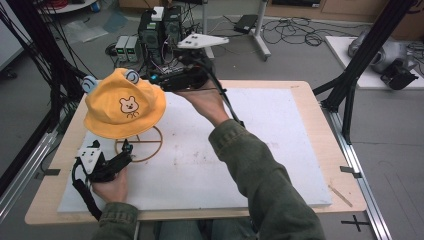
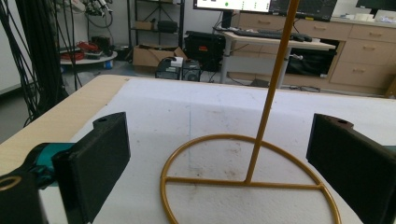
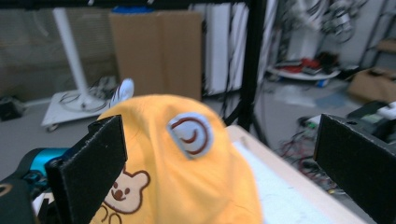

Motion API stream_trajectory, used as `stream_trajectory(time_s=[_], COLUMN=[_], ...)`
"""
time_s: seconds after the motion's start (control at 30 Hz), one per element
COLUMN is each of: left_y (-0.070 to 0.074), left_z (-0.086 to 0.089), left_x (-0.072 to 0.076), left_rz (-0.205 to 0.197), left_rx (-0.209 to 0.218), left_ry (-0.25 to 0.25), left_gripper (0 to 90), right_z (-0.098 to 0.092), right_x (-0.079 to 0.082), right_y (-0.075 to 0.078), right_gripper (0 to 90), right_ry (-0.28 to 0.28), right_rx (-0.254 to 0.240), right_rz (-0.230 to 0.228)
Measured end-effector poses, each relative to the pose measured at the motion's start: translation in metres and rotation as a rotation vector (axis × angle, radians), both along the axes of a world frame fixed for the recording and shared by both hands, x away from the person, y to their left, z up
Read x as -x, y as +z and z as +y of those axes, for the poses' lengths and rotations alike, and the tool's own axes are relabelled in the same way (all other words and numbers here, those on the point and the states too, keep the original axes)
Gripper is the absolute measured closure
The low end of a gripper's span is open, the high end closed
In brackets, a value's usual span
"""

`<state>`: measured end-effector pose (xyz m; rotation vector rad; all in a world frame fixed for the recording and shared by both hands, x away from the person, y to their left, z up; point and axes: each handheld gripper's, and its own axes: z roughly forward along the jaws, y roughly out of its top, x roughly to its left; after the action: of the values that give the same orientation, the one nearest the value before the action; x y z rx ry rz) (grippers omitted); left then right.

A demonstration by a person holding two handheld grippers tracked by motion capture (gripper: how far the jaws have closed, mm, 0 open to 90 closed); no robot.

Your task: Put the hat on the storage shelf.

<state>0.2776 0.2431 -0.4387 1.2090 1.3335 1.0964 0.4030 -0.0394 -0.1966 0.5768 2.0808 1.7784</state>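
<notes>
Now yellow bear hat (image 1: 124, 106) sits on stand (image 1: 145, 145); both grippers' jaws wide, empty

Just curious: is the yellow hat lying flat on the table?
No, the yellow hat sits atop the stand, raised above the table.

The person wears a jacket with olive green sleeves (image 1: 260, 170), thick and a bit wrinkled, with a cuff at each wrist. Each hand holds a black tool. The left gripper (image 1: 125, 148) has a white plate with dark dots on top and a thick black cable. The right gripper (image 1: 159, 80) carries a pale three-cornered plate and a black cable too. The fingers (image 2: 95, 163) are flat black blocks, with a teal part behind them.
</notes>
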Motion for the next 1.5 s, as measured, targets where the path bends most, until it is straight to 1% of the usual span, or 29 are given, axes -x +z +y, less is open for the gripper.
stream_trajectory(time_s=[0.03,0.07,0.13,0.2,0.27,0.3,0.33,0.37,0.43,0.5,0.53,0.57,0.63,0.67,0.7,0.83,0.93,1.03,1.07,1.1,1.13,1.23,1.27,1.3,1.37,1.4,1.47,1.5], left_y=[0.000,0.000,0.000,0.000,0.000,0.000,0.000,0.000,0.000,0.000,0.000,0.001,0.000,0.000,0.000,0.001,0.001,0.001,0.001,0.001,0.001,0.002,0.002,0.002,0.002,0.002,0.002,0.002], left_z=[0.000,0.000,-0.001,-0.001,-0.002,-0.002,-0.002,-0.002,-0.001,-0.001,-0.001,-0.001,-0.001,-0.001,0.000,-0.001,-0.001,-0.001,-0.001,-0.001,-0.002,-0.002,-0.003,-0.002,-0.002,-0.002,-0.002,-0.002], left_x=[0.000,0.000,0.000,0.001,0.001,0.001,0.000,0.000,0.000,0.001,0.001,0.001,0.001,0.001,0.001,0.002,0.002,0.003,0.003,0.003,0.003,0.002,0.002,0.003,0.003,0.003,0.002,0.002], left_rz=[0.001,0.001,0.001,0.002,0.001,0.002,0.003,0.002,0.004,0.003,0.002,0.002,0.002,0.001,0.000,-0.003,-0.009,-0.010,-0.010,-0.010,-0.010,-0.013,-0.015,-0.010,-0.010,-0.010,-0.010,-0.010], left_rx=[-0.001,0.000,-0.002,-0.005,-0.007,-0.007,-0.007,-0.007,-0.006,-0.006,-0.006,-0.004,-0.001,0.001,0.003,-0.002,-0.007,-0.011,-0.014,-0.015,-0.015,-0.023,-0.023,-0.031,-0.031,-0.031,-0.028,-0.029], left_ry=[0.000,0.000,-0.001,0.001,0.001,0.001,0.002,0.002,0.003,0.006,0.007,0.007,0.010,0.011,0.011,0.019,0.027,0.035,0.037,0.039,0.043,0.046,0.045,0.045,0.046,0.047,0.051,0.052], left_gripper=[6.6,6.6,6.6,6.6,6.6,6.6,6.6,6.6,6.6,6.6,6.6,6.6,6.6,6.6,6.6,6.6,6.6,6.6,6.6,6.6,6.6,6.6,6.6,6.6,6.6,6.6,6.6,6.6], right_z=[0.000,-0.009,-0.029,-0.048,-0.068,-0.077,-0.095,-0.095,-0.110,-0.124,-0.136,-0.136,-0.148,-0.157,-0.157,-0.174,-0.188,-0.200,-0.204,-0.208,-0.212,-0.222,-0.225,-0.227,-0.231,-0.233,-0.234,-0.234], right_x=[0.000,0.004,0.013,0.019,0.028,0.031,0.038,0.038,0.042,0.047,0.053,0.053,0.059,0.063,0.063,0.073,0.079,0.084,0.085,0.086,0.087,0.089,0.090,0.091,0.093,0.094,0.095,0.096], right_y=[0.000,0.003,0.005,0.005,0.001,0.000,-0.005,-0.005,-0.009,-0.015,-0.022,-0.022,-0.030,-0.040,-0.040,-0.063,-0.083,-0.105,-0.113,-0.120,-0.128,-0.149,-0.157,-0.165,-0.179,-0.186,-0.197,-0.202], right_gripper=[2.4,2.5,3.4,3.4,3.4,3.4,3.4,3.4,3.4,3.4,3.4,3.4,3.4,3.4,3.4,3.4,3.4,3.4,3.4,3.5,3.8,3.9,3.9,3.9,4.2,4.2,4.2,4.7], right_ry=[0.000,-0.023,-0.068,-0.114,-0.179,-0.207,-0.263,-0.263,-0.299,-0.330,-0.378,-0.378,-0.417,-0.450,-0.450,-0.524,-0.591,-0.660,-0.681,-0.707,-0.725,-0.785,-0.797,-0.813,-0.833,-0.838,-0.846,-0.839], right_rx=[0.000,-0.016,-0.068,-0.078,-0.110,-0.119,-0.141,-0.141,-0.148,-0.158,-0.176,-0.176,-0.201,-0.209,-0.209,-0.223,-0.227,-0.230,-0.225,-0.212,-0.216,-0.203,-0.199,-0.187,-0.176,-0.172,-0.140,-0.127], right_rz=[0.000,-0.018,-0.079,-0.093,-0.134,-0.141,-0.167,-0.167,-0.174,-0.183,-0.209,-0.209,-0.234,-0.248,-0.248,-0.256,-0.239,-0.203,-0.198,-0.169,-0.162,-0.121,-0.102,-0.092,-0.077,-0.059,-0.046,-0.042])
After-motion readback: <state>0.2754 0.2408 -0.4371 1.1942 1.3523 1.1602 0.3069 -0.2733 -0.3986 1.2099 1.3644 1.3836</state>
